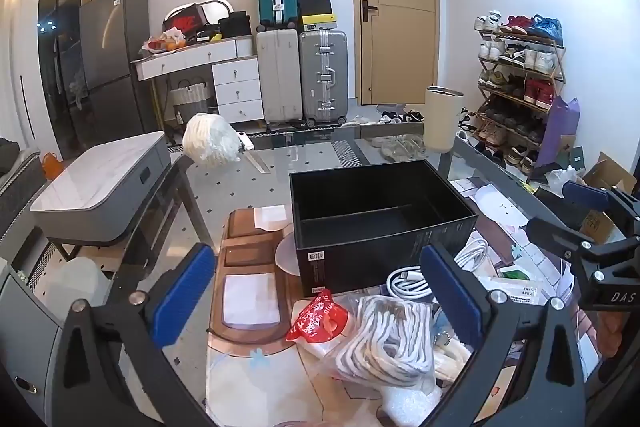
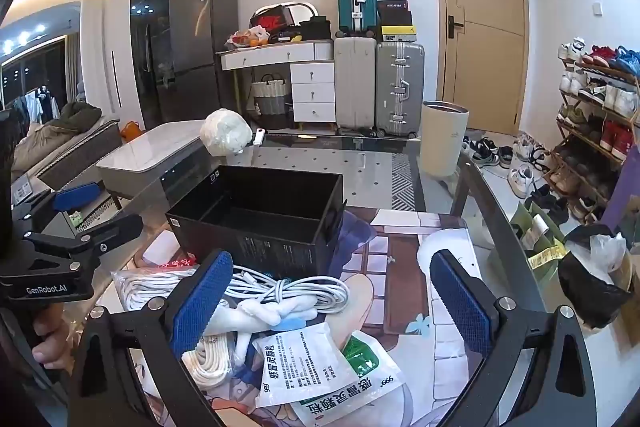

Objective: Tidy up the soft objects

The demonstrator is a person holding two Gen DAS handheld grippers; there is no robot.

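My left gripper [image 1: 320, 303] hangs with jaws spread wide and empty over the bagged rope [image 1: 386, 339], which lies on the worktop [image 1: 256, 167] just near of the black box [image 1: 380, 223], its length running near-to-far between my pads. My right gripper [image 2: 332, 307], jaws equally released, hovers over the white cable [image 2: 288, 291] and sachets [image 2: 304, 363]. The left is nearer the rope, so I judge it reaches first.

Box [image 1: 380, 223] on table [image 1: 256, 163] — cables [image 2: 288, 291] before it (packets [image 2: 304, 363] nearest).
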